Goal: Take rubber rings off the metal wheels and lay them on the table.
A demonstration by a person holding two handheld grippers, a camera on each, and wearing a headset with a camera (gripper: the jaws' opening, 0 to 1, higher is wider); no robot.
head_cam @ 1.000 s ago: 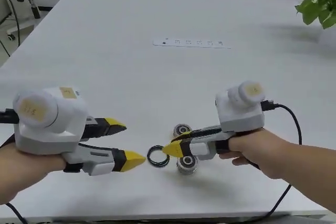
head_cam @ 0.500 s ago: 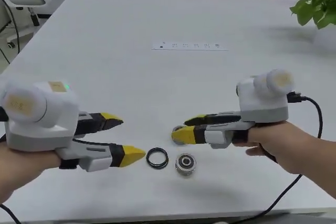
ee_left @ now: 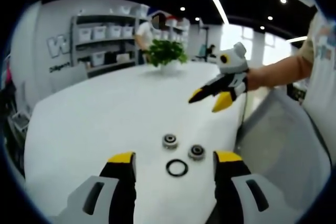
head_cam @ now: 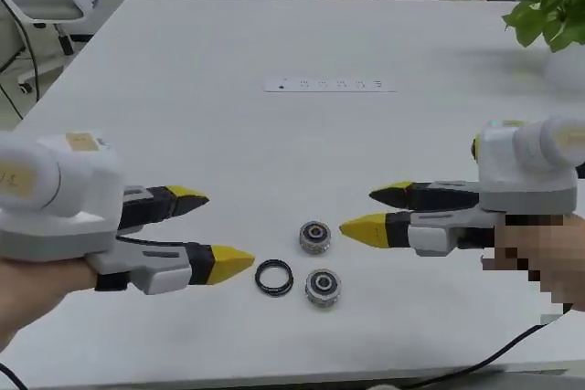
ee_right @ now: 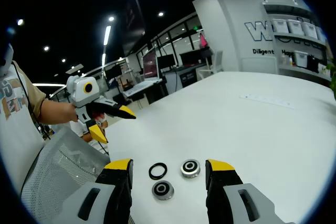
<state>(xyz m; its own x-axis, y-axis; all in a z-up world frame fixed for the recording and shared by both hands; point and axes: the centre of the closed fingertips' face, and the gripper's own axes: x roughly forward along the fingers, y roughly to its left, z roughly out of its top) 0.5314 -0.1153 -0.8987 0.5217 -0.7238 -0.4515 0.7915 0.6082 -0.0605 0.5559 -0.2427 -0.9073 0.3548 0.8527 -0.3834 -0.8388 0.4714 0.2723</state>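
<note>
Head view: left gripper point(head_cam: 228, 229) and right gripper point(head_cam: 358, 211) gape, empty.
Rubber ring point(head_cam: 273, 277): likely light, floppy — flat on surface point(head_cam: 183, 116).
Near metal wheel point(head_cam: 323, 286): likely heavy, slick — pinch rim.

A thin black rubber ring point(head_cam: 273, 277) lies flat at nine o'clock from the nearer round silver metal wheel point(head_cam: 323, 286).
</note>
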